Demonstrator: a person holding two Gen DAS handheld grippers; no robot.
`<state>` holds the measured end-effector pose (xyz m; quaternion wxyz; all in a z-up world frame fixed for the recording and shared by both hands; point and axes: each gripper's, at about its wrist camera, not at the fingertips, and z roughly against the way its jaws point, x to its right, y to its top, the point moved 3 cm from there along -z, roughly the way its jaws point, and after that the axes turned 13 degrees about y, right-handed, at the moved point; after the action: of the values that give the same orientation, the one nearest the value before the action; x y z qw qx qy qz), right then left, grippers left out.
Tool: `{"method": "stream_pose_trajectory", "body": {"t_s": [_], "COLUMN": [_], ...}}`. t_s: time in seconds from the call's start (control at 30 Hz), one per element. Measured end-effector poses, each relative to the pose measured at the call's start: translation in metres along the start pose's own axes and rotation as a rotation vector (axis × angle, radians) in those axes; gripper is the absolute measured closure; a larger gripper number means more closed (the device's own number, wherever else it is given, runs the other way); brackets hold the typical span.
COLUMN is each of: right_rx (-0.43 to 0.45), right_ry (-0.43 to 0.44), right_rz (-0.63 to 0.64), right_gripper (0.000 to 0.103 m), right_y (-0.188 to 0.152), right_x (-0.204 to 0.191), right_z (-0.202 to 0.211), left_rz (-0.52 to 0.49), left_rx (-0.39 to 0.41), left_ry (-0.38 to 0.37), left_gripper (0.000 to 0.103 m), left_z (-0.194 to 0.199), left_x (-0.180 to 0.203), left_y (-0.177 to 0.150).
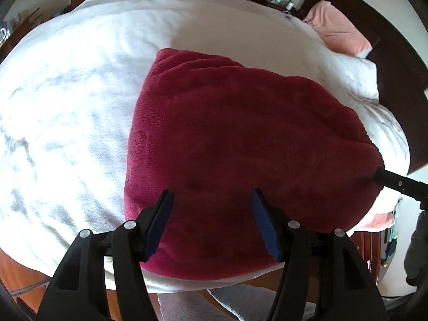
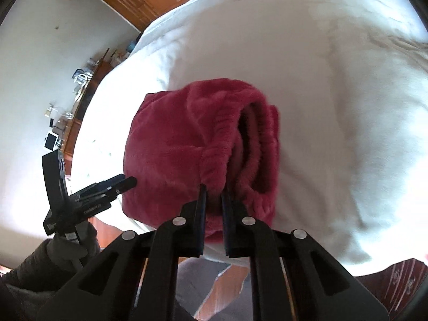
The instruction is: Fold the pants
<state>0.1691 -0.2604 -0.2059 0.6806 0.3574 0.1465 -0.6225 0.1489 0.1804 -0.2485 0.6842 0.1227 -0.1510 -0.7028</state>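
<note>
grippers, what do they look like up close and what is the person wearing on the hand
Both are black plastic, with two fingers each and round silver pivot pins. The left gripper has blue ribbed pads; the right gripper has dark pads. A grey glove and dark sleeve show.

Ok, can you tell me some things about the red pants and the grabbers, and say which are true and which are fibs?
1. The pants lie on a white bed. True.
2. The left gripper is squeezed shut. False: its jaws stand apart, holding nothing.
3. The right gripper pinches the pants' waistband. True.
4. The pillow is blue. False: it is pink.
5. The pants are spread out long and flat. False: they are folded into a thick bundle.
</note>
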Motion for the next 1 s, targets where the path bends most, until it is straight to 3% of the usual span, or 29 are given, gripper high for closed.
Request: {"method": "stream_pose_trajectory", "body": {"t_s": [0.07,0.17,0.3,0.4,0.47,0.6,0.67,0.83,1.0], "right_rx": [-0.017,-0.056,-0.088,-0.085,-0.074,0.018,0.071,0.058,0.0], "right_ry": [-0.038,-0.091,-0.141,-0.129,-0.144,-0.206,-0.197,-0.135,-0.217], "right_rz": [-0.013,-0.068,-0.099,-0.087,-0.069,0.081,0.166,0.281,0.207], "right_gripper": [0.093,0.093,0.093,0.091,0.072,0.071,0.071,0.071,0.073], "right_y": [-0.011,-0.024,-0.031,-0.029,-0.025,-0.01,0.003,0.033,0.051], "right_x": [0.014,0.042,0.062,0.058,0.05,0.017,-0.007,-0.035,0.005], "right_z": [-0.001,-0.034,-0.065,-0.057,-0.043,-0.018,-0.008,-0.041,-0.084], "left_rz": [-0.029,-0.093,-0.17,-0.172,-0.133,-0.102,-0.101,-0.093,-0.086], "left_rx": [-0.006,-0.024,-0.046,-0.045,-0.047,-0.043,-0.044,-0.045,-0.049], "left_ry": [0.003,0.021,0.062,0.068,0.054,0.038,0.042,0.049,0.055], "left_gripper": [0.039,0.031,0.03,0.03,0.03,0.03,0.03,0.03,0.03], "left_z": [-0.005,-0.018,-0.032,-0.028,-0.022,-0.016,-0.016,-0.016,-0.014], "left_x": [0.008,0.022,0.029,0.03,0.026,0.024,0.025,0.033,0.029], "left_y": [-0.001,-0.011,-0.027,-0.03,-0.028,-0.03,-0.034,-0.032,-0.038]}}
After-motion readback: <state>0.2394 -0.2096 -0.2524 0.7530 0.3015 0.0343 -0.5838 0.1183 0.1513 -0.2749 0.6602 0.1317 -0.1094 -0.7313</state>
